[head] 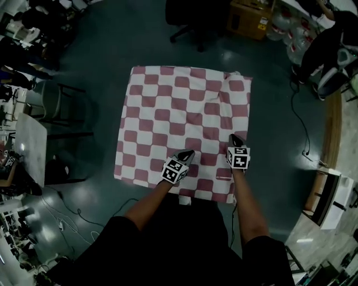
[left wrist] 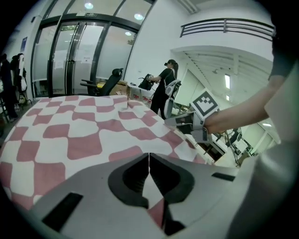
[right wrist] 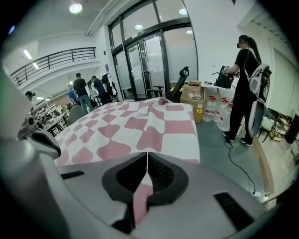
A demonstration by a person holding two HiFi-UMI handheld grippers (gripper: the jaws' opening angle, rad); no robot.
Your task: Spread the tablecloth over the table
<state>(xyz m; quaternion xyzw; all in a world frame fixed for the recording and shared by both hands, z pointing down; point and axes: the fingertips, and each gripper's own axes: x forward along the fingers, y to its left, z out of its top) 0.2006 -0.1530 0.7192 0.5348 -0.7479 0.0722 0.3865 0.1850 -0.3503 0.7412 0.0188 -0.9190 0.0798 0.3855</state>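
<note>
So the pink-and-white checked tablecloth (head: 168, 111) is lying spread out pretty flat dead centre of the head view, with a bit of rumpling up by its 1 o'clock corner and a black office chair (head: 193, 17) just past its 12 o'clock edge. Both tools sit over the cloth's near side, the left gripper (head: 186, 154) at about 6 o'clock and the right gripper (head: 235, 138) closer to 5. Each one has its jaw tips pressed tight together, and I honestly can't tell whether any fabric is nipped between them.
</note>
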